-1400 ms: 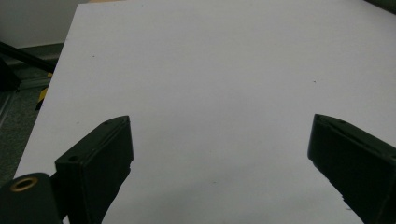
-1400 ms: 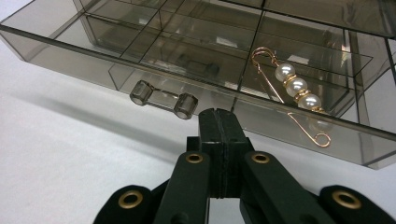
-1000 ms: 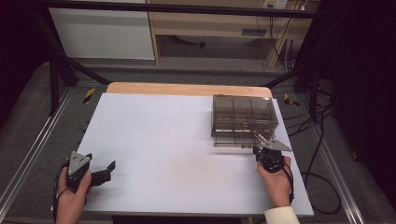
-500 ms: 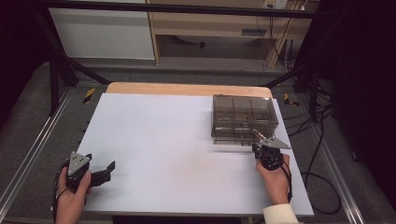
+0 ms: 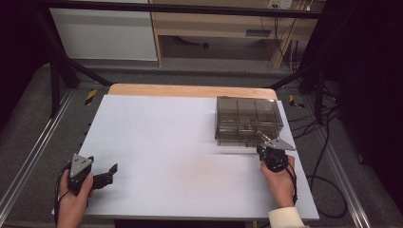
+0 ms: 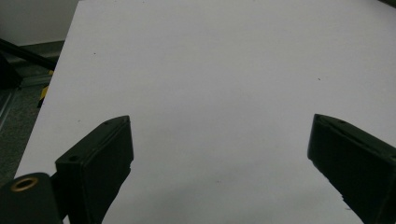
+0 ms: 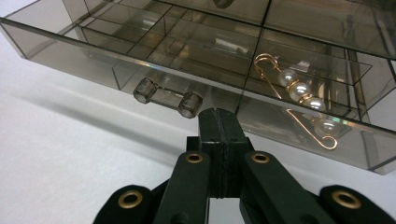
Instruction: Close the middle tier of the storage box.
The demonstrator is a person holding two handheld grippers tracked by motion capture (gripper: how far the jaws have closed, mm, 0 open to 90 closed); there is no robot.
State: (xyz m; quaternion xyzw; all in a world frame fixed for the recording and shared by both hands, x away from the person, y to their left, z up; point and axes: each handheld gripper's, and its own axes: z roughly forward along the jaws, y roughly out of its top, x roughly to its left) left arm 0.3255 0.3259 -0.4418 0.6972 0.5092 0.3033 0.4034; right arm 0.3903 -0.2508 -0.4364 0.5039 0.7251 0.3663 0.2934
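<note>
Right gripper (image 7: 217, 112) at lower center, jaws pressed together on nothing, tip at smoky drawer front (image 7: 187, 79) beside handle (image 7: 168, 97); pearl pin (image 7: 299, 93) inside. Left gripper (image 6: 219, 154) jaws wide over table (image 6: 210, 70).

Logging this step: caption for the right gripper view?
Shut right claw at the smoky box's drawer handle; pearl pin inside.

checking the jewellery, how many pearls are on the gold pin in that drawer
4: three in a row on the gold pin, one lower down by its hooked end. Reflections in the smoky drawer may hide others.
</note>
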